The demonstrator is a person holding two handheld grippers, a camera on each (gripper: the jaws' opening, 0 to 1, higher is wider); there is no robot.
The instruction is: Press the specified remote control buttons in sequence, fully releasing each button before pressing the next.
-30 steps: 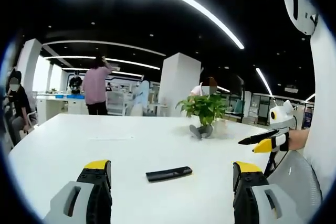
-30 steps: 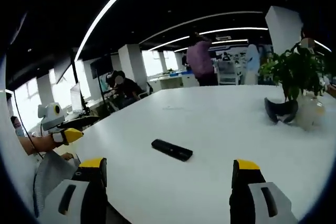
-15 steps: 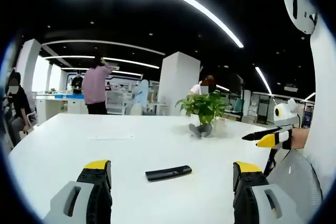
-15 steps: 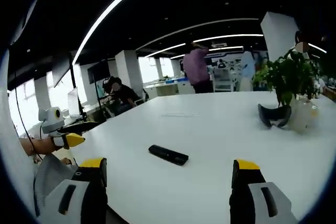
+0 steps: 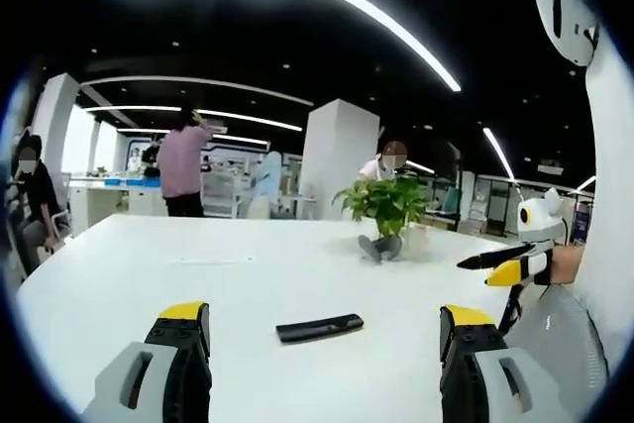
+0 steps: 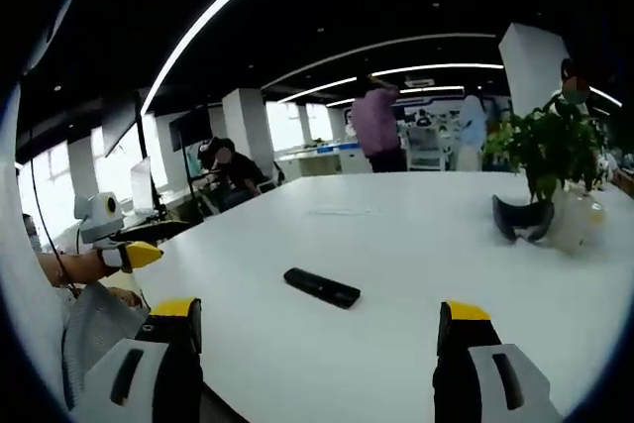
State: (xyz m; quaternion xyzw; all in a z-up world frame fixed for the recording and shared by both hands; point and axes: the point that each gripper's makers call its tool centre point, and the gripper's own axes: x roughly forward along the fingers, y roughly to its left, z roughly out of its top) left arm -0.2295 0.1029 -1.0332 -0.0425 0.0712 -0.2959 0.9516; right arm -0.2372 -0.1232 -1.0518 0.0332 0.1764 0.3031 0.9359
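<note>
Little has moved since a second ago: both my hand-held grippers, left (image 5: 322, 329) and right (image 6: 317, 324), hover spread, the remote (image 5: 319, 327) lying ahead on the bench (image 5: 149, 274), long axis crosswise, neither clearly nearer.

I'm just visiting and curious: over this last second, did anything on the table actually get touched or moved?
Nothing was taken hold of or let go. The right claw, seen at the side of the left gripper view, drifted slightly away and upward; the right gripper view wobbled with the hand. The black remote stayed flat on the white table, untouched, and the potted plant stayed put. Both claws stayed open.
</note>
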